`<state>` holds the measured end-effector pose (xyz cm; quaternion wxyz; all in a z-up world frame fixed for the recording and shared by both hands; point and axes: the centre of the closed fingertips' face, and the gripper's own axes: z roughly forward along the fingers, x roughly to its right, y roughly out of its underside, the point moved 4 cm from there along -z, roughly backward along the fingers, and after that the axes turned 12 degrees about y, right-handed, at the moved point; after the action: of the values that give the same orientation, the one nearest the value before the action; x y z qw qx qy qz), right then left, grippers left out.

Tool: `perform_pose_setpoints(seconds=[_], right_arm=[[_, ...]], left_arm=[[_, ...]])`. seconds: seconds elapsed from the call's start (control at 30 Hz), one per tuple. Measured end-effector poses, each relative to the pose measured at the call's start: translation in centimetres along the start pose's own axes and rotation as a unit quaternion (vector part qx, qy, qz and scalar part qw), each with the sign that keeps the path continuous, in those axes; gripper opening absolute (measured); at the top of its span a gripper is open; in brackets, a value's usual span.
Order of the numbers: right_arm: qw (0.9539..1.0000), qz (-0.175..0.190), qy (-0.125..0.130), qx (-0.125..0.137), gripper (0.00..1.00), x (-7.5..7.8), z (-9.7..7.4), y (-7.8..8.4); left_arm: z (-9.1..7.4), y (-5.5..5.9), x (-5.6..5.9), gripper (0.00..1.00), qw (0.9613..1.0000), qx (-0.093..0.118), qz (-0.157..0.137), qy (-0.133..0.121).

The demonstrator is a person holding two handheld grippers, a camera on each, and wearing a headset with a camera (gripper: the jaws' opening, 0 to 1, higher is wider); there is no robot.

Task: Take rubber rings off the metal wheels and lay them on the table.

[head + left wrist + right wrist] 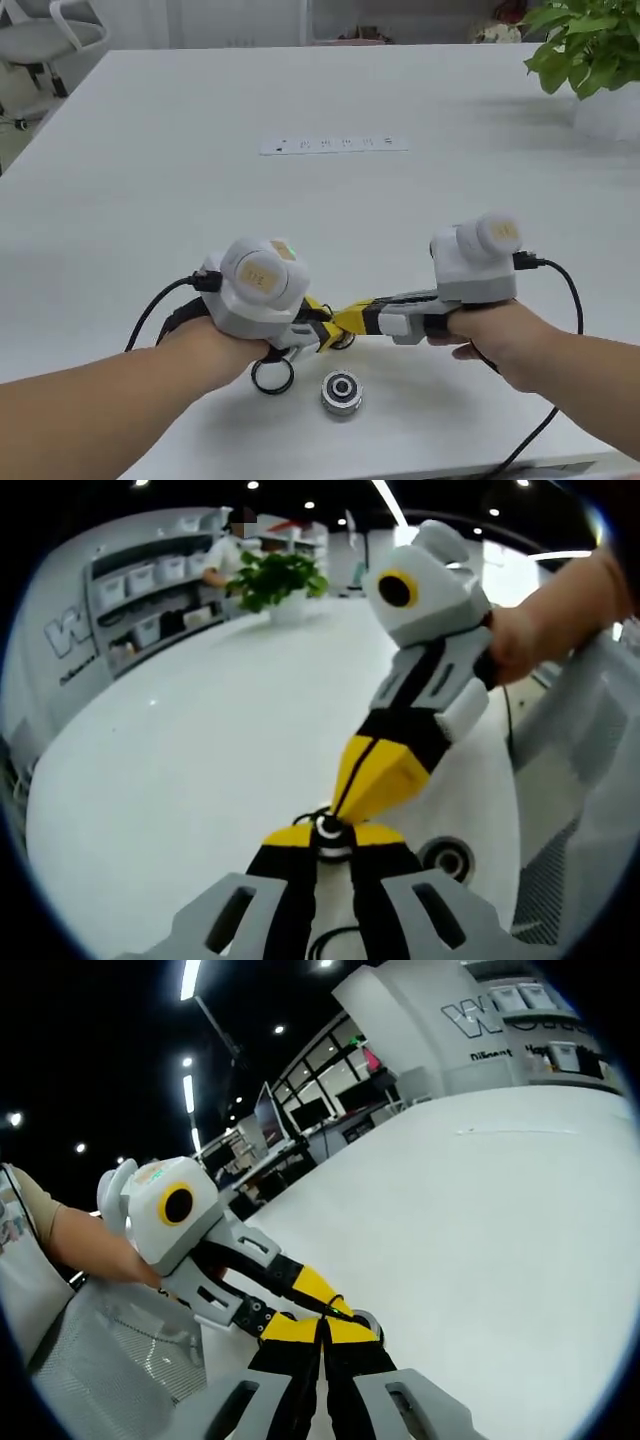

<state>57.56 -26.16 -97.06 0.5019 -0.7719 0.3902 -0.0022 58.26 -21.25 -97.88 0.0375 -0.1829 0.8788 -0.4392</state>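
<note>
My left gripper and right gripper meet tip to tip low over the white table. Between the left gripper's yellow-tipped jaws sits a small metal wheel, and the jaws are shut on it. The right gripper comes in from the upper right, its jaws pinched together on the thin black rubber ring at that wheel's rim. A loose black rubber ring lies on the table under the left hand. Beside it rests a second metal wheel.
A white socket strip lies mid-table. A potted plant stands at the far right corner, an office chair at the far left. Black cables trail from both grippers. The table's front edge is close below the hands.
</note>
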Motion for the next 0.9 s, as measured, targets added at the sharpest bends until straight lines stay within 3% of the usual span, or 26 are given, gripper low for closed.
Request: perform_pose_setpoints(seconds=[0.2,0.5,0.9], right_arm=[[0.9998,-0.002,0.020,-0.008,0.00,1.4,-0.2,0.3],[0.9997,-0.005,0.023,-0.010,0.00,1.6,-0.5,0.1],[0.9998,-0.001,0.020,0.001,0.00,1.4,-1.1,-0.4]], left_arm=[[0.0,-0.1,0.1,0.13,1.0000,0.005,0.004,0.004],[-0.4,-0.1,0.2,0.17,0.9999,0.000,0.011,0.010],[-3.1,-1.0,1.3,0.26,0.9988,0.031,0.018,0.034]])
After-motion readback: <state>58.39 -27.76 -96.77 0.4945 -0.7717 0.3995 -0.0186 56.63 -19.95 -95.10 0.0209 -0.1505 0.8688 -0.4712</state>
